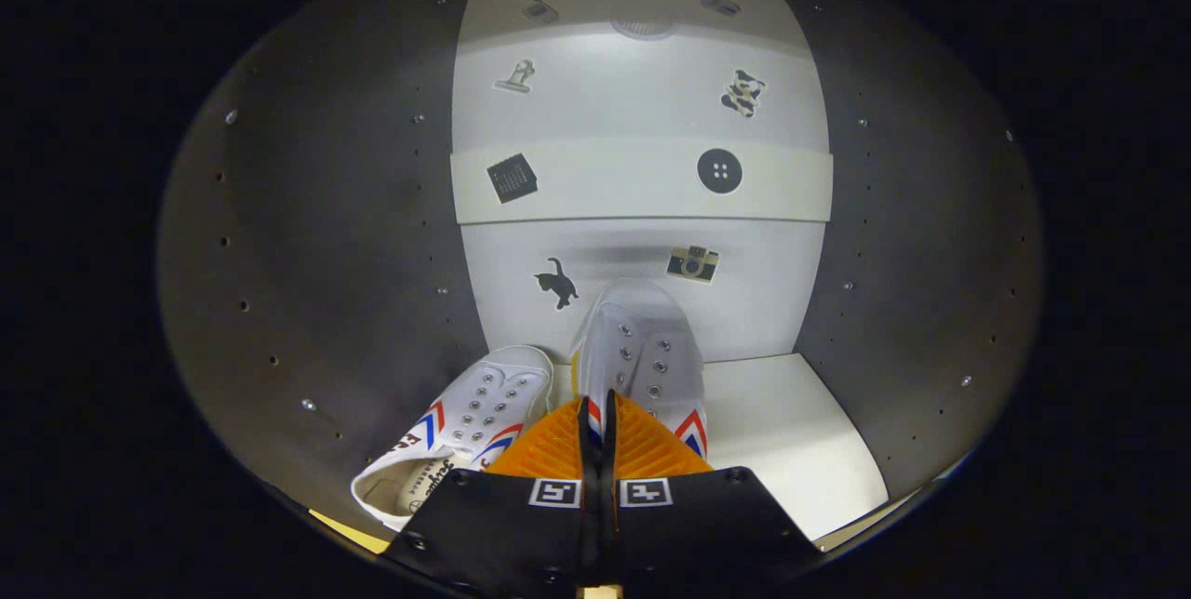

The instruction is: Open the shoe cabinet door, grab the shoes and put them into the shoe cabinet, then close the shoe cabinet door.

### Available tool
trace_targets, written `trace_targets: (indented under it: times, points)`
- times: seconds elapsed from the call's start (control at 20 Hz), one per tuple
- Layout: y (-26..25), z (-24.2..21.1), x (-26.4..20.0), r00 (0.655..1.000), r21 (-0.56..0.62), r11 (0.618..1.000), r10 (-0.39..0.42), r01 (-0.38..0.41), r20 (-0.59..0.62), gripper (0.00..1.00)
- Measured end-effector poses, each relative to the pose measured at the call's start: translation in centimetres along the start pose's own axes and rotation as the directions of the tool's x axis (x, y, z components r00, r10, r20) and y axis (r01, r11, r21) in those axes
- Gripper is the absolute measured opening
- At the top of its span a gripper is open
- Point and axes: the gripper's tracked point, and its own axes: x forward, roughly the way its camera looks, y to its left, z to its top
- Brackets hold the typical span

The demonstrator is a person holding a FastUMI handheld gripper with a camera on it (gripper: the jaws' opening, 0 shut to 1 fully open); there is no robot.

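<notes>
Shoes: second shoe (642,348) pinched by its side wall in the claw (598,422), fingers nearly together on it, held just ahead inside the shoe cabinet (326,236). First shoe (465,422) already rests on the cabinet floor (791,432), just left of the claw. Step: placing. Next: lower beside the first, release, back out, close door.

**My tongs, up close**

My gripper (600,432) has two ribbed, wedge-shaped fingers (549,450) that narrow toward their tips. Behind them I see two flat black plates (502,525), each with a square black-and-white marker (555,493) near the inner edge. Small dark screws (460,478) sit at the plates' corners.
</notes>
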Motion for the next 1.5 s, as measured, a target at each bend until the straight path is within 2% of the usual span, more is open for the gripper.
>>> trace_targets:
  times: [0.1,0.2,0.25,0.3,0.35,0.45,0.65,1.1,1.5]
  points:
    - [-0.2,-1.3,0.6,0.999,0.002,1.0,-0.009,0.009,-0.035,0.05]
    - [0.0,-1.1,0.2,1.0,0.02,1.0,0.003,-0.003,-0.007,0.19]
    - [-0.1,-0.8,-0.5,1.0,0.024,1.0,0.002,-0.002,0.011,0.38]
    - [-0.4,-0.7,-1.1,1.0,0.025,1.0,-0.003,0.003,0.022,0.41]
    - [-0.2,-0.5,-1.7,0.999,0.029,1.0,0.006,-0.007,0.032,0.55]
    - [-0.4,-0.5,-3.1,0.999,0.033,0.999,0.012,-0.014,0.052,1.0]
    - [-1.0,-0.1,-8.2,0.993,0.007,1.0,0.009,-0.01,0.114,0.96]
    - [-1.3,0.0,-24.8,0.959,-0.006,0.998,0.06,-0.06,0.278,0.97]
    - [-3.1,-3.3,-36.1,0.95,-0.016,0.995,0.099,-0.098,0.295,0.96]
